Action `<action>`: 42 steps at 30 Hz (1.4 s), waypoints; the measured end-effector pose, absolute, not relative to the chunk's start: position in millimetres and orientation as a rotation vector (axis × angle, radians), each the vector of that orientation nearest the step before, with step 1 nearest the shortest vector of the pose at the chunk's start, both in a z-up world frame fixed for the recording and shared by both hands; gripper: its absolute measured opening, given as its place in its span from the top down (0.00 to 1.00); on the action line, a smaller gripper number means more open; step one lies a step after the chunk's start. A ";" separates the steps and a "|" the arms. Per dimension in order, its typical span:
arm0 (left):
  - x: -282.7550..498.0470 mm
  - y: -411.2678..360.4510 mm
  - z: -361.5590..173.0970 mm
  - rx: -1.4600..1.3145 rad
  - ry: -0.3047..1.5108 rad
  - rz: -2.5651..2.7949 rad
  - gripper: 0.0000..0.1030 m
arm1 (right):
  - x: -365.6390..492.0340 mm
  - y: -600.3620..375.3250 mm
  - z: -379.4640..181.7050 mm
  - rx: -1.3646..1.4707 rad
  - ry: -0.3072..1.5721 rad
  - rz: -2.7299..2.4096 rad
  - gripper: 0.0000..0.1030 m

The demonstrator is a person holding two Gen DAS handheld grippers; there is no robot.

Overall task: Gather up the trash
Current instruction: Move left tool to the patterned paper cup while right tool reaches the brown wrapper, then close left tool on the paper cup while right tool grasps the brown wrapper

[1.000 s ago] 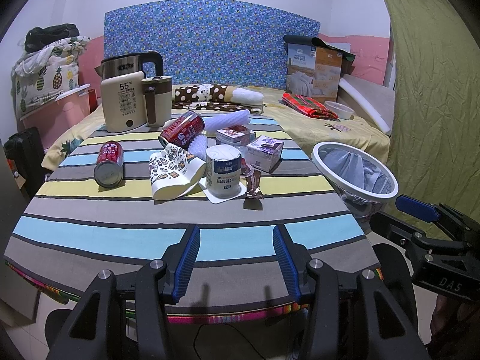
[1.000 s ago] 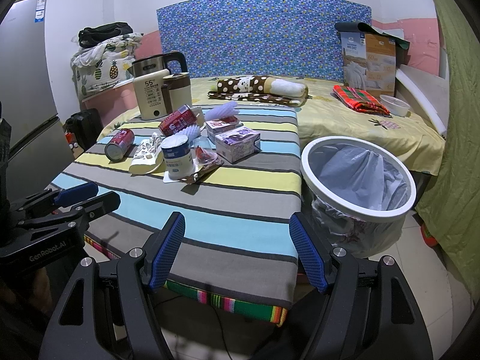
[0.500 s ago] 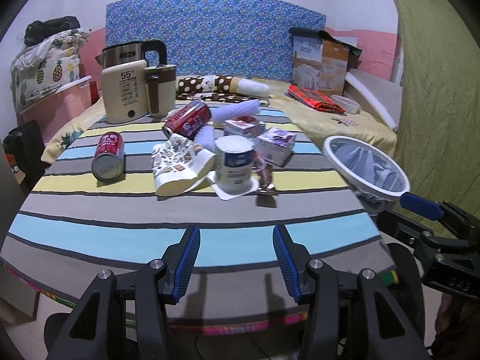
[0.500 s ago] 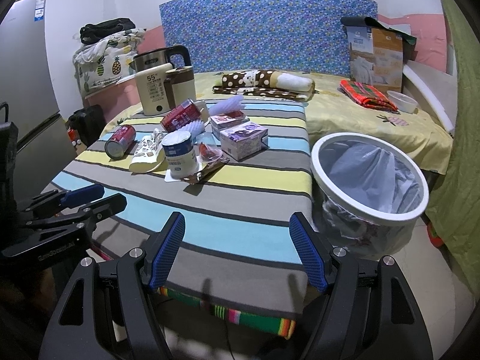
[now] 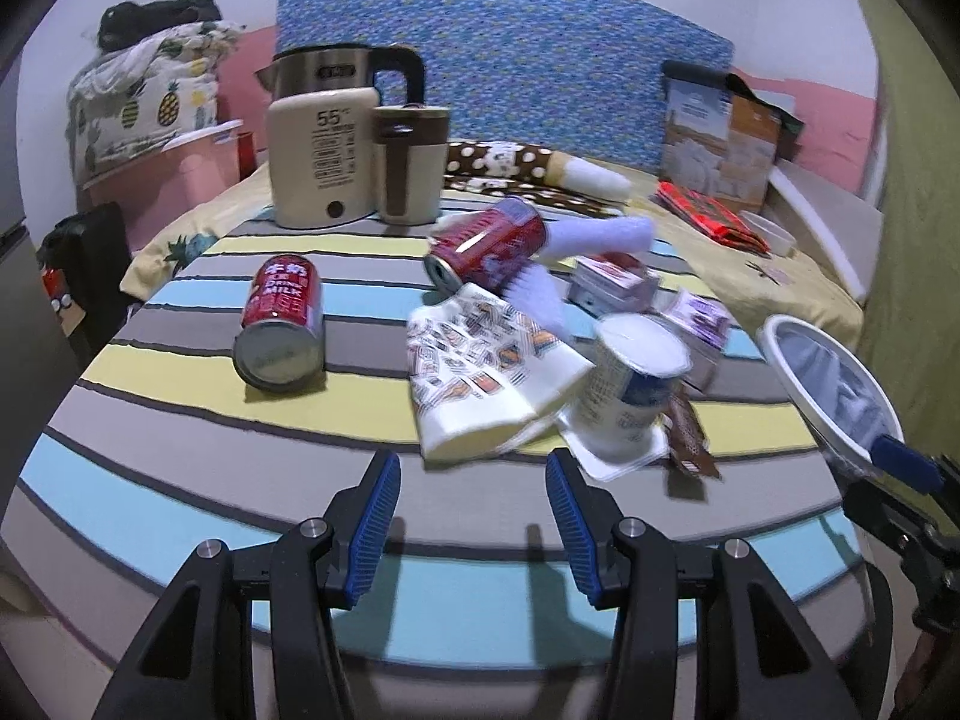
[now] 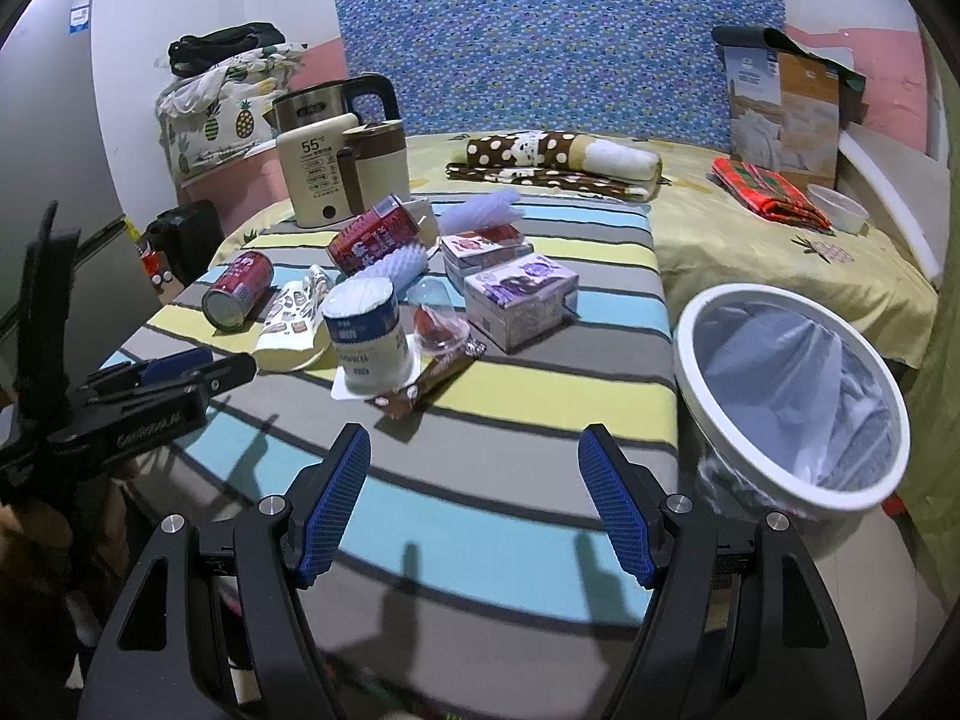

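Your left gripper (image 5: 471, 516) and right gripper (image 6: 474, 501) both hover over the near edge of the striped desk (image 6: 480, 516), jaws spread wide and holding nothing, which reads as an approach with no pick yet made. Compared with half a second ago, both have come in over the cloth, the left one closer and lower, so the litter looms larger and blurs slightly in its view.

The trash sits in a loose heap around the middle of the desk. Nearest your left gripper lies the patterned paper cup (image 5: 486, 372), tipped on its side, mouth toward you. Just beside it on the right the white yogurt tub (image 6: 367, 339) stands upright on its peeled lid, with a brown snack wrapper (image 6: 429, 381) touching that lid. A red milk can (image 5: 281, 324) lies alone toward the left edge; a second red can (image 6: 372, 240) leans on the pile behind, near two small cartons (image 6: 519, 294).

The lined waste bin (image 6: 792, 402) stands off the desk's right edge, close to your right gripper, likely placed for short drops. At the far edge the kettle (image 6: 324, 174) and mug (image 6: 375, 162) stand upright, apparently not trash. Nothing on the desk has moved between frames.
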State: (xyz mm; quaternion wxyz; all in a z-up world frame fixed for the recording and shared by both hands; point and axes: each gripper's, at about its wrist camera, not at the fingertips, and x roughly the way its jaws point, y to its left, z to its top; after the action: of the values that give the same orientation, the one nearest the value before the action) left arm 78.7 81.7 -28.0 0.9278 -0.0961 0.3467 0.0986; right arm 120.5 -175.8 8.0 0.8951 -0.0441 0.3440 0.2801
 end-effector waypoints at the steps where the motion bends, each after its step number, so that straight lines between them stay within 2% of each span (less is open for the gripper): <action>1: 81.2 85.7 -28.6 -0.206 0.710 0.203 0.51 | 122.6 -174.1 8.4 -0.094 0.711 0.582 0.29; 19: 132.3 114.0 -55.4 -0.355 0.771 0.156 0.51 | 153.3 -146.1 5.8 -0.118 0.727 0.605 0.29; 20: 133.4 112.6 -55.5 -0.352 0.770 0.151 0.54 | 153.8 -145.7 5.8 -0.119 0.725 0.605 0.29; 21: 133.9 111.5 -55.6 -0.356 0.772 0.141 0.61 | 154.5 -145.5 5.6 -0.118 0.724 0.604 0.29; 23: 133.7 110.8 -55.3 -0.360 0.771 0.136 0.64 | 158.5 -144.6 4.9 -0.118 0.727 0.598 0.29; 24: 133.1 111.0 -54.5 -0.359 0.765 0.136 0.68 | 161.1 -144.8 4.6 -0.116 0.729 0.591 0.29; 33: 119.7 116.8 -44.3 -0.373 0.715 0.118 0.77 | 165.0 -137.3 -5.0 -0.108 0.775 0.598 0.29; 37: 113.3 117.7 -41.9 -0.362 0.706 0.121 0.78 | 159.5 -127.7 -16.2 -0.125 0.828 0.626 0.37; 39: 110.0 118.0 -41.9 -0.361 0.707 0.122 0.78 | 159.4 -123.7 -22.8 -0.132 0.858 0.637 0.53; 42: 106.8 119.1 -41.0 -0.359 0.706 0.124 0.78 | 162.2 -124.3 -30.2 -0.132 0.898 0.620 0.71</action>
State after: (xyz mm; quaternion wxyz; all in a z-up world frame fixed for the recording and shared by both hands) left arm 106.8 119.1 -41.0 0.9208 -0.1746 0.3437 0.0602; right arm 162.2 -124.3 -30.2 0.8528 -0.0627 0.4265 0.2948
